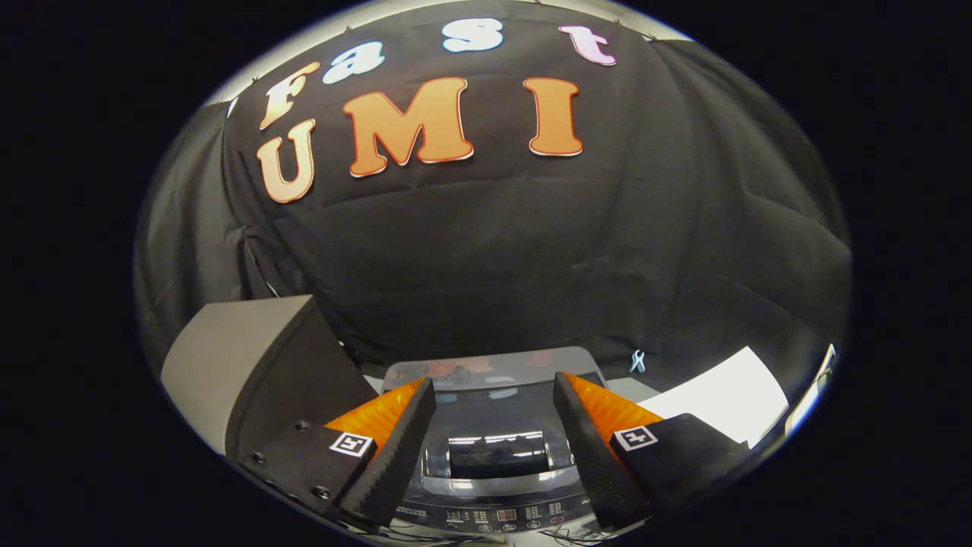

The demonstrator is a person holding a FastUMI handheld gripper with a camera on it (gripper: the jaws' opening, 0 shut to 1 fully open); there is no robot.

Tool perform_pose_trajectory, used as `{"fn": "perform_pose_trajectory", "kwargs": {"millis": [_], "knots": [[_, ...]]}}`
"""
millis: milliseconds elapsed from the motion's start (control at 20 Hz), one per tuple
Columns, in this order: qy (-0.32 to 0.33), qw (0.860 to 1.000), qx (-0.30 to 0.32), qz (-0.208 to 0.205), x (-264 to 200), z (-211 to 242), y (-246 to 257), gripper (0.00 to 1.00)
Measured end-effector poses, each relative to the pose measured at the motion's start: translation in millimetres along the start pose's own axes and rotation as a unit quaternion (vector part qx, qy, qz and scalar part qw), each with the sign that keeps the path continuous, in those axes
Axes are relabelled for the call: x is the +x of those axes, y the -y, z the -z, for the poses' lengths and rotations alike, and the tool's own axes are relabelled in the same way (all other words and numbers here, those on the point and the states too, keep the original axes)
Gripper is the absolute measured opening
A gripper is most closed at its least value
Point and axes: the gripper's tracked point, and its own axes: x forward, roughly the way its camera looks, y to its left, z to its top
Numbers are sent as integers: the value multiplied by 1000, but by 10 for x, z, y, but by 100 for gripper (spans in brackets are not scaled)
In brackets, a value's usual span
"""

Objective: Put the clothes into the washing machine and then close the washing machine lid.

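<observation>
- The gripper [493, 448] sits at the bottom centre of the frame with its two fingers spread wide and nothing between them.
- Each finger [395, 456] has a black ribbed pad on its inner face, an orange body behind it, and a small square marker on the black mount.
- The washing machine [492, 486] lies low in the frame, seen through the gap between the fingers and just beyond them.
- Its lid [493, 380] is down: a smooth grey, glossy panel with a dark window in it that reflects overhead lights.
- The control panel [501, 516], with small buttons and a display, runs along the machine's near edge at the very bottom of the frame, between the fingertips.
- A grey box-like object [235, 365] with a dark side stands at the lower left, beside the left finger.
- A white sheet [729, 399] lies at the lower right, beyond the right finger.
- A small pale clip [637, 362] hangs on the black cloth wall [531, 251] just right of the machine's far edge.
- No clothes can be made out here.
</observation>
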Motion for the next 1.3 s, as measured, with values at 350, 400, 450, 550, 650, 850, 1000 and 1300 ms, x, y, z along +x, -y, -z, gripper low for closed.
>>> {"fn": "perform_pose_trajectory", "kwargs": {"millis": [350, 400, 450, 550, 650, 850, 1000, 1300], "knots": [[67, 998, -8, 0, -362, -834, 82, 99], [77, 997, -9, -1, -409, -962, 94, 99], [84, 996, -11, 0, -449, -1077, 112, 99], [101, 995, -15, 0, -558, -1308, 149, 99], [122, 992, -24, 1, -703, -1563, 190, 99], [156, 987, -41, 4, -1003, -1932, 319, 99], [176, 984, -40, 3, -1190, -2154, 390, 99], [191, 981, -33, 6, -1436, -2292, 591, 99]]}}
